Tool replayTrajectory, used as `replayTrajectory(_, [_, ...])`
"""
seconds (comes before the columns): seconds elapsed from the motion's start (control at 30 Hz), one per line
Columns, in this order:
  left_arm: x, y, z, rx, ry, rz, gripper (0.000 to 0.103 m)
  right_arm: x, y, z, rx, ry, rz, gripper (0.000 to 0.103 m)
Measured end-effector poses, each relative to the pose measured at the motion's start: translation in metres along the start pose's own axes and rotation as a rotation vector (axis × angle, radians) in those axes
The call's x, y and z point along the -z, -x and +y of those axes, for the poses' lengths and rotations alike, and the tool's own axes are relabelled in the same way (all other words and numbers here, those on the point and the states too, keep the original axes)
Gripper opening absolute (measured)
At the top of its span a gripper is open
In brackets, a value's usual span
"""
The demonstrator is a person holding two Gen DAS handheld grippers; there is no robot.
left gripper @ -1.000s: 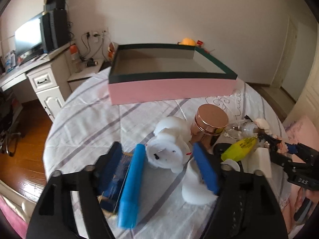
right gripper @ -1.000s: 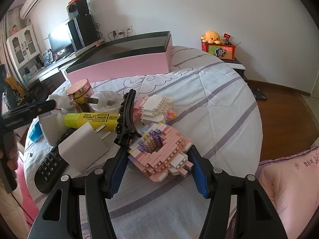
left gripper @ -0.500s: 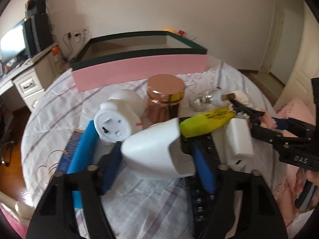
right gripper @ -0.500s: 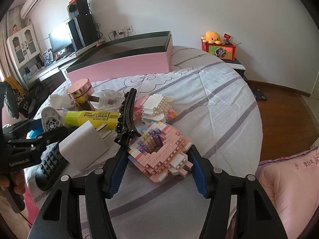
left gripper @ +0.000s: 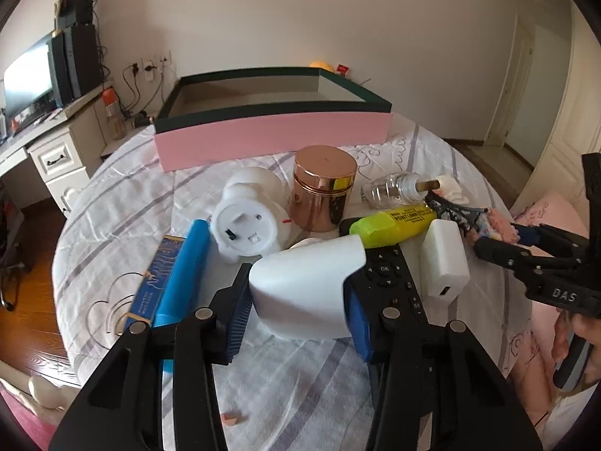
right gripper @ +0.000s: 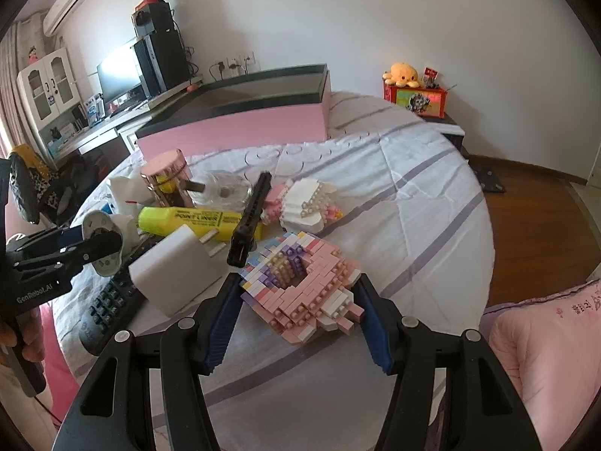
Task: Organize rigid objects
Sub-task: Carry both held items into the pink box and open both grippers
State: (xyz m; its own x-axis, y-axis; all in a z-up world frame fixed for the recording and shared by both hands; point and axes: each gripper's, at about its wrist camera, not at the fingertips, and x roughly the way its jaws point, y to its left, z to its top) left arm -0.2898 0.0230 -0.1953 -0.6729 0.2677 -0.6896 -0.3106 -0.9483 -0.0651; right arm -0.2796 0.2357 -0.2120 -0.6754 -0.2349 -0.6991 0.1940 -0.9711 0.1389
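Observation:
My left gripper point(left gripper: 296, 282) has its jaws closing on a white rounded plastic piece point(left gripper: 304, 285) that lies on the striped bedspread, and both blue pads touch its sides. Beside it lie a black remote point(left gripper: 390, 274), a white charger point(left gripper: 445, 263), a yellow highlighter point(left gripper: 390, 223), a white round toy point(left gripper: 248, 221), a rose-gold jar point(left gripper: 323, 188) and a blue bar point(left gripper: 184, 274). My right gripper point(right gripper: 298, 282) rests shut on a pink brick model point(right gripper: 300, 285) lying on the bed. The pink box point(left gripper: 270, 139) with a dark green rim stands open behind the pile.
A black hair clip point(right gripper: 249, 221) and a white brick piece point(right gripper: 308, 203) lie just beyond the pink model. A clear glass bottle point(left gripper: 390, 188) lies by the jar. A desk with a monitor point(left gripper: 30, 86) stands to the left, wooden floor point(right gripper: 544, 225) to the right.
My left gripper has shifted right, from the blue bar and white toy to the white rounded piece, and its jaws have narrowed around it. The right gripper has not moved.

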Motion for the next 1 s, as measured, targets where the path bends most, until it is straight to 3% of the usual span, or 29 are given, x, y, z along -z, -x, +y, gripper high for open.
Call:
replayTrajectory(0.3, [-0.012,0.020,0.005,-0.005,0.001,-0.051,0.043,-0.012,0.021,0.003,0.020,0.015,-0.056,0.061])
replayTrajectory(0.5, [-0.036,0.028,0.009,-0.006,-0.004,-0.094,0.043,-0.041,0.027,0.015,0.017,0.063,-0.105,0.061])
replayTrajectory(0.6, [-0.057,0.027,0.013,0.005,0.001,-0.120,0.043,-0.065,0.022,0.022,0.005,0.086,-0.129,0.061])
replayTrajectory(0.83, [-0.123,0.004,0.030,-0.058,-0.007,-0.162,0.043,-0.125,-0.005,0.040,-0.059,0.128,-0.152,0.061])
replayTrajectory(1.0, [-0.162,-0.027,0.048,-0.098,0.008,-0.140,0.043,-0.166,-0.042,0.050,-0.073,0.148,-0.127,0.061])
